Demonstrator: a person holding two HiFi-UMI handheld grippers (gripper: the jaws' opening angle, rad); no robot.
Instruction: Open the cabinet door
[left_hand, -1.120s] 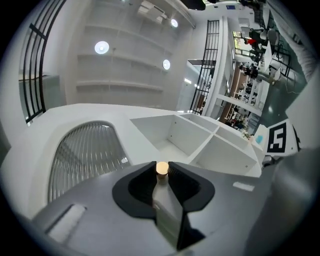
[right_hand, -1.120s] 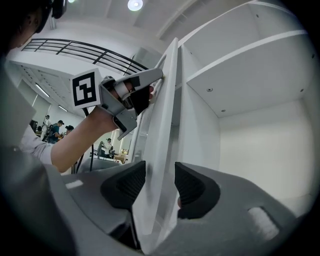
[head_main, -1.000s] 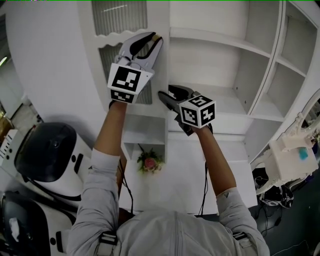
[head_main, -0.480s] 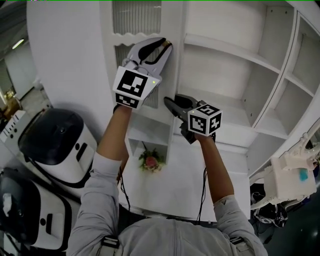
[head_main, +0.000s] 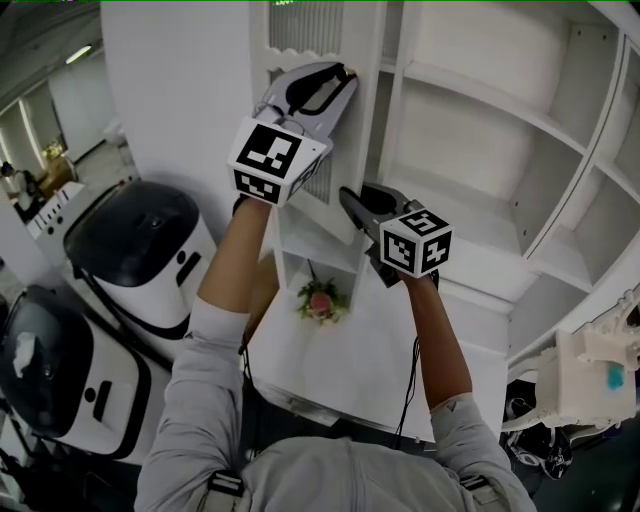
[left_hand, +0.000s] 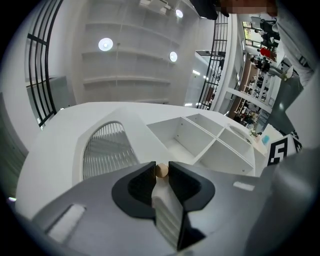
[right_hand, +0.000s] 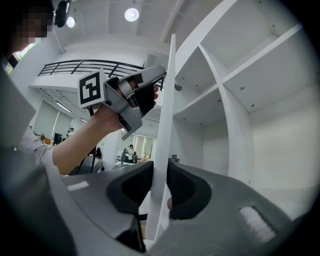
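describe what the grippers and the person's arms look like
The left gripper and right gripper have grey bodies, black-lined jaws and a white cube of black square markers. Black cables trail along the arms. The person wears a grey top, sleeves pushed up. The right jaws are closing with the cabinet door between them.

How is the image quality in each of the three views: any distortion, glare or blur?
Head view: even, soft light, no glare; the shelves bow toward the edges. Left gripper view: strong fisheye with dark corners; the ceiling lamps glare, the knob is sharp. Right gripper view: fisheye too; the cabinet door edge looks sharp.
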